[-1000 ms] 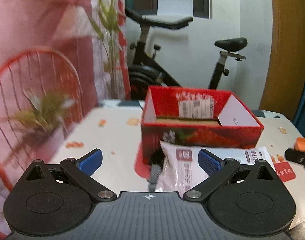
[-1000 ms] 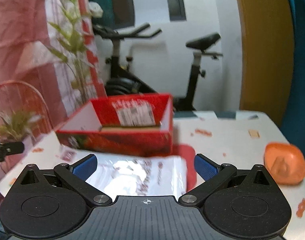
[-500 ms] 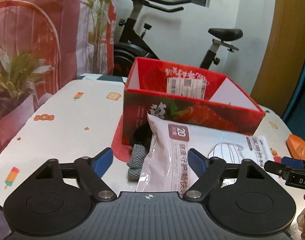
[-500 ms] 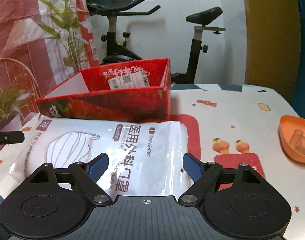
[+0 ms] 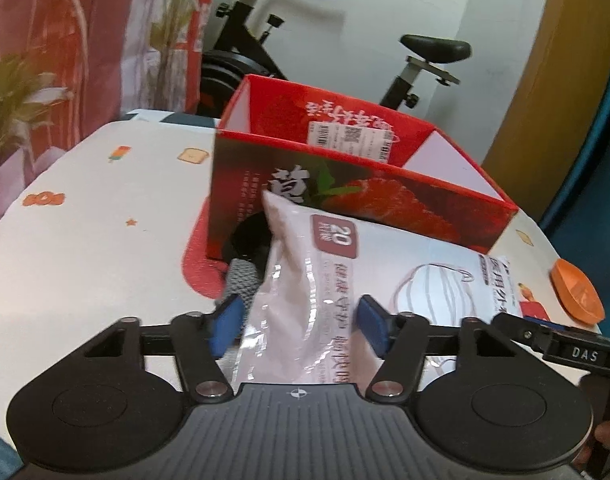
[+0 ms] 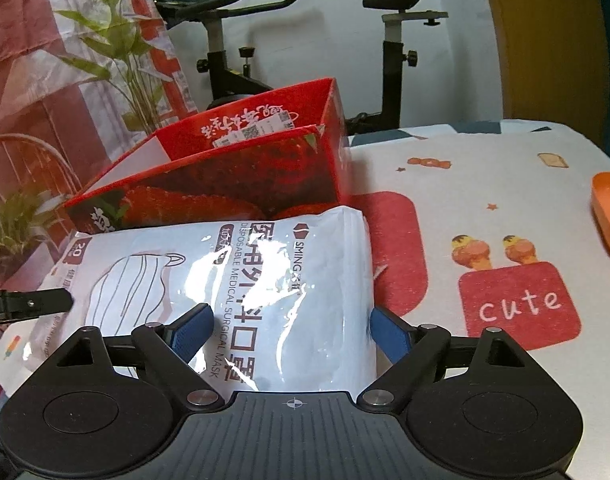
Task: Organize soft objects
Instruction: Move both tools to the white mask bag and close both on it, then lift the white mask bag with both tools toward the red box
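A white plastic pack of face masks [image 5: 405,280] lies flat on the table in front of an open red carton [image 5: 345,200]. My left gripper [image 5: 299,326] is low over the pack's left end [image 6: 97,264]. Its jaws are closing, the pack lies between them, and no pad visibly presses on it. My right gripper [image 6: 291,334] straddles the pack's right end [image 6: 305,280]. Its jaws stand wide and are opening slightly, with its right pad at the pack's edge. A grey knitted item [image 5: 241,280] and something black lie partly hidden under the pack beside the carton.
The table [image 6: 485,184] has a white cloth with red patches. An orange dish [image 6: 609,216] sits at the right edge. An exercise bike [image 5: 425,52] stands behind the table. Potted plants [image 5: 13,92] and a red wire chair are on the left.
Both grippers have come down and forward onto the mask pack. Both pairs of jaws have narrowed, the left more, and each end of the pack now lies between a pair.
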A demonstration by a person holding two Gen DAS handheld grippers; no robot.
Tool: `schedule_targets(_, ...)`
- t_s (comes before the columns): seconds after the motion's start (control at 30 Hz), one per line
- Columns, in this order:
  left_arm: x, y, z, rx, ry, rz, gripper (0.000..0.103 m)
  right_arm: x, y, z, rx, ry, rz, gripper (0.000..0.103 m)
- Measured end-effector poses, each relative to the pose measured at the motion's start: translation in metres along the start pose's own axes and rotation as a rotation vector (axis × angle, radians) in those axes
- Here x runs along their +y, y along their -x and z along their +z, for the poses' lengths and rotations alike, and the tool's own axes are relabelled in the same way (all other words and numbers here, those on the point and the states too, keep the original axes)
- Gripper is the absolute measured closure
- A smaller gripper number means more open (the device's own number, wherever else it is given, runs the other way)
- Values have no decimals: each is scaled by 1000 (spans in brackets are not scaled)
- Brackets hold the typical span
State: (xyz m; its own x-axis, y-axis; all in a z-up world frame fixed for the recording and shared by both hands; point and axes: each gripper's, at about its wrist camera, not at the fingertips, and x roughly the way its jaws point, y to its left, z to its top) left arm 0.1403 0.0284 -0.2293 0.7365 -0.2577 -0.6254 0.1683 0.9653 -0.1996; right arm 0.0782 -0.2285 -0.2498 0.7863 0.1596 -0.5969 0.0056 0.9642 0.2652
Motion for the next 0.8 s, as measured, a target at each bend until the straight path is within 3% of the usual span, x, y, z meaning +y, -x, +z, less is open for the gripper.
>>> schedule_targets(0.17, -6, -6, 2, 19, -35, 5, 41, -1, -1, 3, 9, -4, 25, 25)
schedule_targets(0.37, 10, -17, 10, 94, 19, -70, 39, 5, 5, 9, 21, 65, 38, 32)
schedule_targets(0.57, 8, -26, 23, 128, -49, -96, 39, 11, 9, 17, 39, 133, 58, 44)
schedule_targets(0.8, -9, -10, 31, 69, -139, -93, 39, 31, 30, 29, -13, 253, 50, 50)
